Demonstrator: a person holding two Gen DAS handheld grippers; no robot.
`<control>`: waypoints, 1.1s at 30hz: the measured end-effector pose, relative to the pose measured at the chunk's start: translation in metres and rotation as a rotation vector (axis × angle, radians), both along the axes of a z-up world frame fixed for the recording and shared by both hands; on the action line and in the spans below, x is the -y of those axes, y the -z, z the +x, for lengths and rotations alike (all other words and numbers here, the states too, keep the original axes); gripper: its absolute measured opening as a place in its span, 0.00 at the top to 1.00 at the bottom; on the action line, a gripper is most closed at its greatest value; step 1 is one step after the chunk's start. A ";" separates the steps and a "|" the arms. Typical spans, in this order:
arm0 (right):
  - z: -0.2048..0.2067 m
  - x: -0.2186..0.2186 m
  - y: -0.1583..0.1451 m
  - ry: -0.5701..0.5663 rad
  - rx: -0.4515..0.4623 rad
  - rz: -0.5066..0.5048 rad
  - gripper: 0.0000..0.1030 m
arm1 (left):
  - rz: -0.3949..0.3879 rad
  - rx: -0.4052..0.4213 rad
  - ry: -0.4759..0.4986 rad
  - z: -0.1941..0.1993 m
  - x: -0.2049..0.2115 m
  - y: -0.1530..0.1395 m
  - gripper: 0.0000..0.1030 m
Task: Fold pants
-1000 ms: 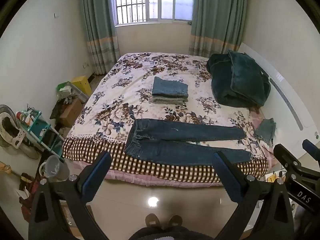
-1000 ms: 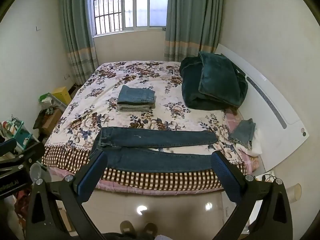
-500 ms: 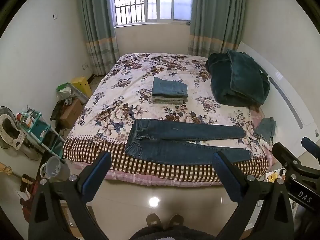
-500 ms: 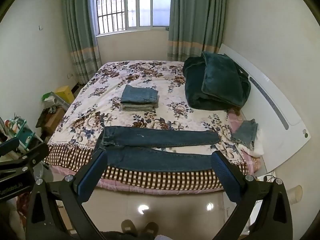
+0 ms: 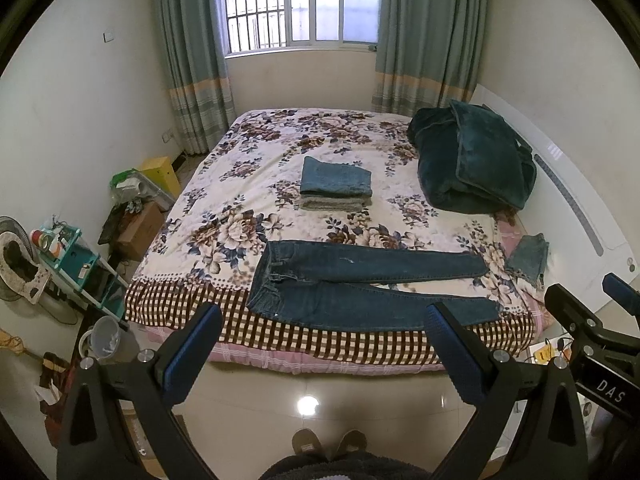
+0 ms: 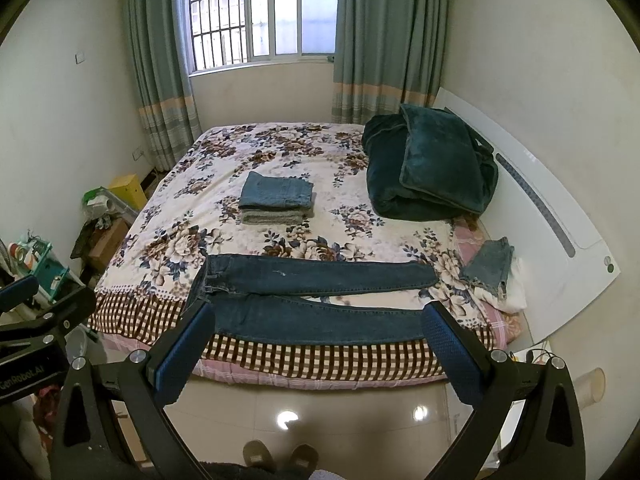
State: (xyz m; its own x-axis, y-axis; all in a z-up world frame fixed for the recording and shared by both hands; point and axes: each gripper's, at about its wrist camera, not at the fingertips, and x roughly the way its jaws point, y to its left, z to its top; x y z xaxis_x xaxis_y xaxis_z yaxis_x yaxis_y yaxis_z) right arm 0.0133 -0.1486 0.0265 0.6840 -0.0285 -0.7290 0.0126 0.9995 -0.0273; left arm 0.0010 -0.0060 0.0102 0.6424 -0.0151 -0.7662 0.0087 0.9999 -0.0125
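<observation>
"DAS" on right tongs (image 5: 624, 308); "GenRobot.AI" on left tongs (image 6: 24, 292)

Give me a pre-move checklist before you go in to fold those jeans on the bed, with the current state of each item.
1. Left gripper empty, jaws wide apart: ok.
2. Right gripper empty, jaws wide apart: ok.
3. Dark jeans laid flat along the near edge of the bed, legs apart, waistband at the left: ok.
4. Nothing lying on the jeans: ok.
5. Folded stack and green blanket sit farther back, apart from the jeans: ok.
6. Grippers within reach of the jeans: not ok; both hang over the floor, short of the bed.
</observation>
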 end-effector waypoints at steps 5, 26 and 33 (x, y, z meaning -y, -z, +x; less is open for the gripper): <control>0.001 0.008 -0.002 0.001 0.003 0.003 0.00 | 0.000 0.002 0.003 0.001 0.004 -0.002 0.00; 0.000 0.012 -0.010 -0.003 0.012 0.009 0.00 | -0.001 0.009 0.000 0.003 0.009 -0.004 0.00; -0.001 0.012 -0.010 -0.003 0.012 0.009 0.00 | -0.001 0.011 0.000 0.003 0.010 -0.004 0.00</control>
State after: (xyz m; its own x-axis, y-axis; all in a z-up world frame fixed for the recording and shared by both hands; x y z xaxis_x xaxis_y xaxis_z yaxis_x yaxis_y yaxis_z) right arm 0.0126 -0.1602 0.0367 0.6926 -0.0205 -0.7210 0.0103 0.9998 -0.0185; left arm 0.0039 -0.0160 0.0140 0.6509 -0.0156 -0.7590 0.0083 0.9999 -0.0133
